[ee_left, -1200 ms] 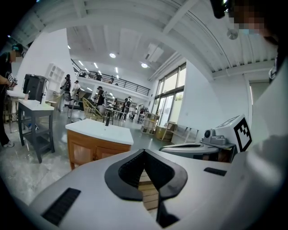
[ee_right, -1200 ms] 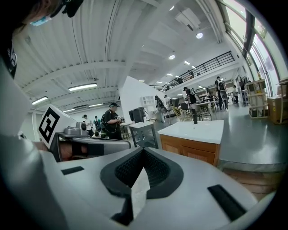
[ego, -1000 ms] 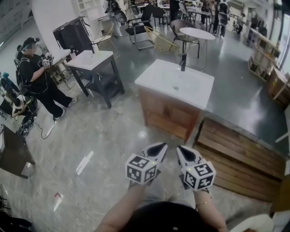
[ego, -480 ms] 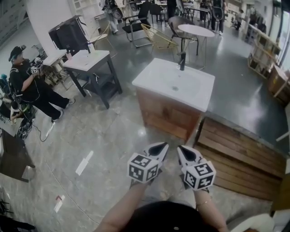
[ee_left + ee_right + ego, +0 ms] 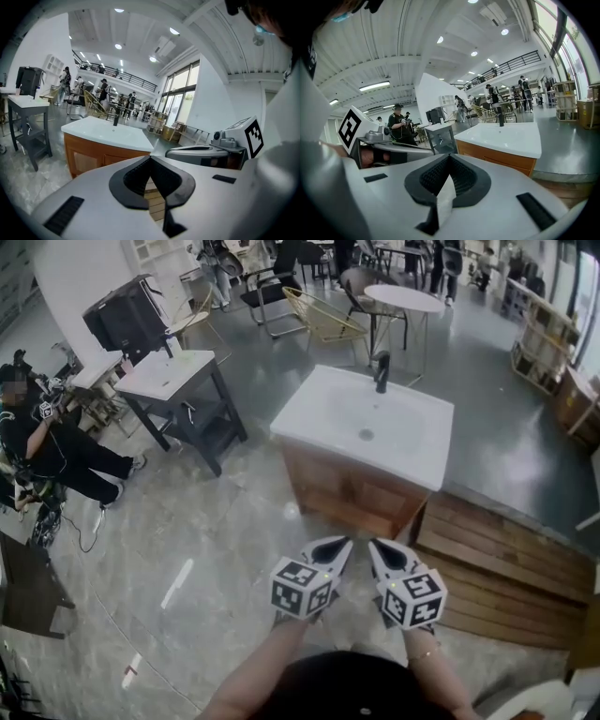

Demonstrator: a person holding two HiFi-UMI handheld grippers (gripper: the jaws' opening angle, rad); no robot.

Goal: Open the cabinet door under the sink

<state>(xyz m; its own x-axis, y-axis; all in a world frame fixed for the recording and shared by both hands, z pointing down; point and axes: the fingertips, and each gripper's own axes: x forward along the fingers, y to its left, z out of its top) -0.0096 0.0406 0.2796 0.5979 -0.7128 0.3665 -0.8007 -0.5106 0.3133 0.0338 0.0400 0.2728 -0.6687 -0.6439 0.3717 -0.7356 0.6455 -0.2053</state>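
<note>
Your target is a warm-brown wooden cabinet (image 5: 349, 491), standing upright on the grey floor (image 5: 225, 540) directly beneath a white rectangular sink (image 5: 412, 448) whose top overhangs it slightly, with a dark faucet (image 5: 382, 371) at the far edge. The front faces you and carries recessed panel doors (image 5: 83, 161), which sit flush with the frame, shut. You cannot make out a handle at this range.
</note>
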